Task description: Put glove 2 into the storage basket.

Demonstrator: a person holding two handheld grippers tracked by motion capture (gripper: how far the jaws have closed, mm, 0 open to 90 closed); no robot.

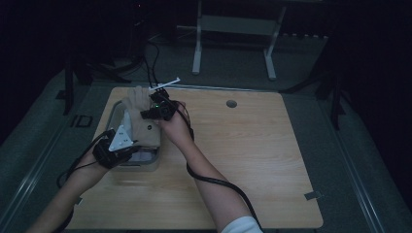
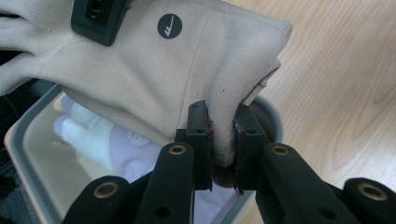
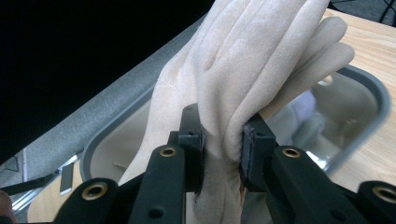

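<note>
The beige glove (image 1: 141,119) hangs stretched between the two claws, above a grey-rimmed clear box (image 1: 156,160) that sits on the wooden table (image 1: 252,145). Its long axis runs from the left claw (image 1: 127,148), which is nearer the person, away to the right claw (image 1: 156,110) farther up the table, with the finger end beyond the right claw.

In the left gripper view, the left claw (image 2: 222,140) is pressed together on a fold of the glove (image 2: 154,74) at the cuff end, and the fabric rises up and away from the jaws, with the box (image 2: 28,140) just below. In the right gripper view, the right claw (image 3: 222,140) pinches the glove (image 3: 252,60) around the base of its fingers; the fingers stand straight ahead of the jaws, and the box (image 3: 373,98) opens underneath.

So the glove lies lengthwise over the box, which looks already to hold pale cloth things (image 2: 102,140). Judging from this, the next move is likely downward: both claws lowering together, keeping the glove's length in line with the box's long side, so that it settles inside rather than draping over the rim.
</note>
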